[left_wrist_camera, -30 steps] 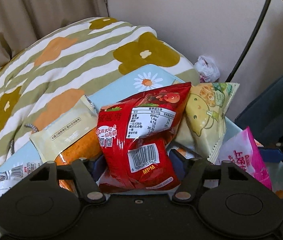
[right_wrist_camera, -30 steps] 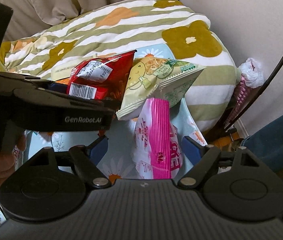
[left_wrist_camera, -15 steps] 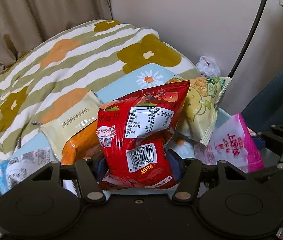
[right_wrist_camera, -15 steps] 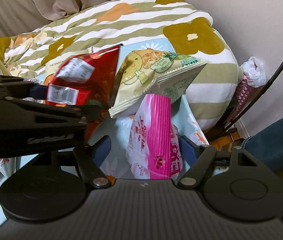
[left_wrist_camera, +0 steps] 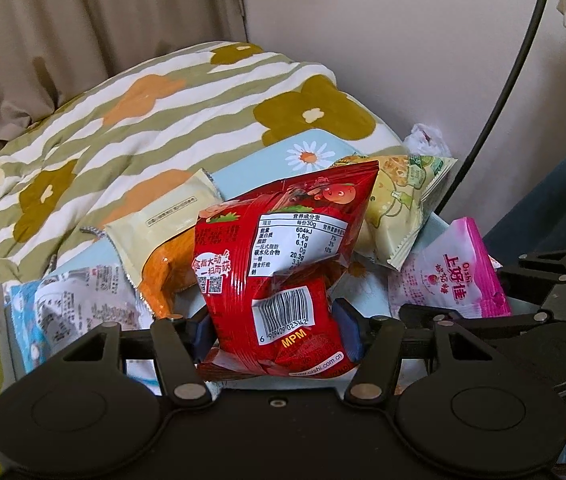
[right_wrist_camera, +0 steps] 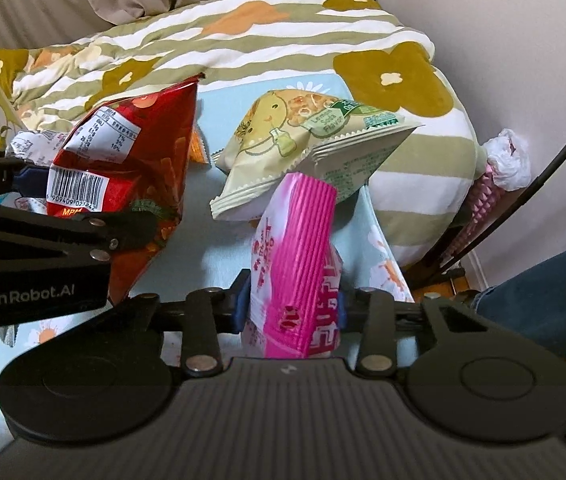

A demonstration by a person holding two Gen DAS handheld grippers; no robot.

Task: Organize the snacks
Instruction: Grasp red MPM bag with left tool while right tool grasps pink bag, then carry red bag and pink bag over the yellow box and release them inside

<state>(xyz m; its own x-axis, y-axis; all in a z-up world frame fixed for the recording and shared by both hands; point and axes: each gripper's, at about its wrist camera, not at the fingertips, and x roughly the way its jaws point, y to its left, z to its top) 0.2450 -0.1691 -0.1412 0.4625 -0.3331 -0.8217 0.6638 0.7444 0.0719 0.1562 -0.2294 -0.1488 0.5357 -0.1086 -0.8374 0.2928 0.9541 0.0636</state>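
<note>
- The left gripper point(left_wrist_camera: 275, 330) has its 2 blue pads squeezed tight on the bottom of 1 red snack bag point(left_wrist_camera: 279, 268). The bag stands up between the pads, held up in the air.
- The red snack bag is shiny and crinkled. It has a white barcode, a white food table and a small cartoon tomato near the top.
- The right gripper point(right_wrist_camera: 291, 306) has its 2 pads pressed on the sides of 1 pink snack bag point(right_wrist_camera: 299, 264). This bag has a ribbed pink edge and a white face with pink letters.
- Just behind the pink bag, touching its top, lies 1 pale yellow snack bag point(right_wrist_camera: 303, 148) with a cartoon face and green label.
- Left of the red bag lie 1 cream and orange packet point(left_wrist_camera: 163, 240) and 1 blue and white packet point(left_wrist_camera: 71, 312).
- All the loose bags rest on a light blue daisy cloth point(right_wrist_camera: 227, 104), with a striped flower blanket point(left_wrist_camera: 155, 120) behind it.
</note>
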